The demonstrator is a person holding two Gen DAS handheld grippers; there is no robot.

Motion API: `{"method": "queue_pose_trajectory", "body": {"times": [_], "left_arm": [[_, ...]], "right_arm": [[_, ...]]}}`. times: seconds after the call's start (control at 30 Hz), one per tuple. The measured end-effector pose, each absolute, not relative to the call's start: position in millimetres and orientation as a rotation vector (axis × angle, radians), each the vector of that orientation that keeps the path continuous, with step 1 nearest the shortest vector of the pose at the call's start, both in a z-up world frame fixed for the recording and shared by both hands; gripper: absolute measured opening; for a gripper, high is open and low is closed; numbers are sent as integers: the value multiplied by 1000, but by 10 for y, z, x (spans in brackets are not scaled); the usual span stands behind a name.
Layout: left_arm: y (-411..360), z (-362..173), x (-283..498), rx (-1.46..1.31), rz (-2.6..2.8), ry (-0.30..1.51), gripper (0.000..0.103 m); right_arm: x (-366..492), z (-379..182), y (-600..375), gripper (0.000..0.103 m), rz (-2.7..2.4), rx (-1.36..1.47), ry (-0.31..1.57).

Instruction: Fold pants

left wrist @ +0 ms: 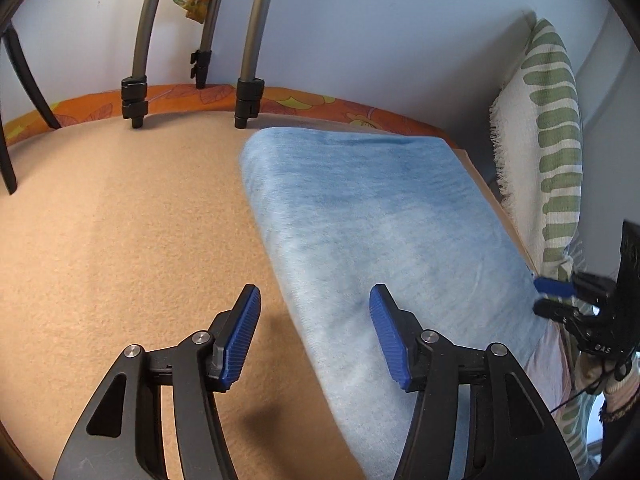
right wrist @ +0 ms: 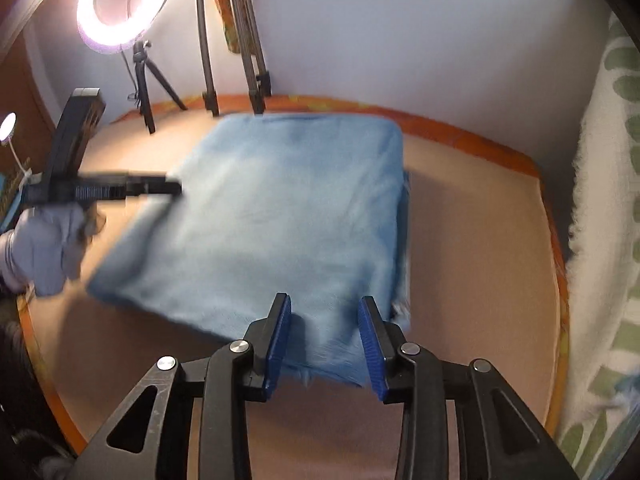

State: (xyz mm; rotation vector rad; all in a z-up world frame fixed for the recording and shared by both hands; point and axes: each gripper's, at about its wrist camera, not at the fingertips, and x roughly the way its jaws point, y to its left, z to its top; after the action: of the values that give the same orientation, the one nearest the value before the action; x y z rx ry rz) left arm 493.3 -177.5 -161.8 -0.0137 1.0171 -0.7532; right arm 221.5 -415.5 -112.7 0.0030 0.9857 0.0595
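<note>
The light blue pants (left wrist: pixel 380 224) lie folded into a thick rectangle on the tan blanket (left wrist: pixel 120 240); they also show in the right wrist view (right wrist: pixel 280 208). My left gripper (left wrist: pixel 316 300) is open, its fingers straddling the pants' left edge just above the cloth. It shows from the side in the right wrist view (right wrist: pixel 176 189), at the pants' left edge. My right gripper (right wrist: pixel 324 312) is open over the near right corner of the pants, holding nothing. It appears in the left wrist view (left wrist: pixel 540 294) at the right edge of the pants.
Tripod legs (left wrist: pixel 140 80) stand on the far edge of the blanket. A lit ring light (right wrist: pixel 120 0) on a small tripod stands at the far left. A white and green patterned cushion (left wrist: pixel 552 152) leans on the right. An orange floral sheet (left wrist: pixel 300 104) borders the blanket.
</note>
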Motion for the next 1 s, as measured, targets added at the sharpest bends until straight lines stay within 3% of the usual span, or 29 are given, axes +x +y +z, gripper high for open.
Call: {"method": "queue_pose_trajectory", "body": {"times": [0.13,0.2,0.23,0.27,0.57,0.87,0.9,1.0], "left_arm": [[-1754,-1636,4996,-63,-755,1036,60],[-1763,-1648,5007,-73,-754,1041,62],[-1777,-1657,5014,-81,-756,1045,62],[-1791,-1663,5017,-80,-757,1048,62],[-1912,-1733,5131,-104,-756,1059,67],[-1963,-1749,5107,-116,-784,1001,67],[-1964,-1752,5109,-122,-784,997,67],[-1992,-1760,5099,-125,-788,983,62]], "right_arm": [[2186,-1034,-4390,39,55,79,999],[2265,-945,-4552,56,46,153,979],[2322,-921,-4621,76,49,194,976],[2414,-908,-4699,81,57,244,968],[3222,-1369,-4915,80,55,426,1026],[3367,-1566,-4880,85,129,439,1040],[3372,-1570,-4872,84,137,443,1036],[3359,-1577,-4836,69,172,444,1026]]}}
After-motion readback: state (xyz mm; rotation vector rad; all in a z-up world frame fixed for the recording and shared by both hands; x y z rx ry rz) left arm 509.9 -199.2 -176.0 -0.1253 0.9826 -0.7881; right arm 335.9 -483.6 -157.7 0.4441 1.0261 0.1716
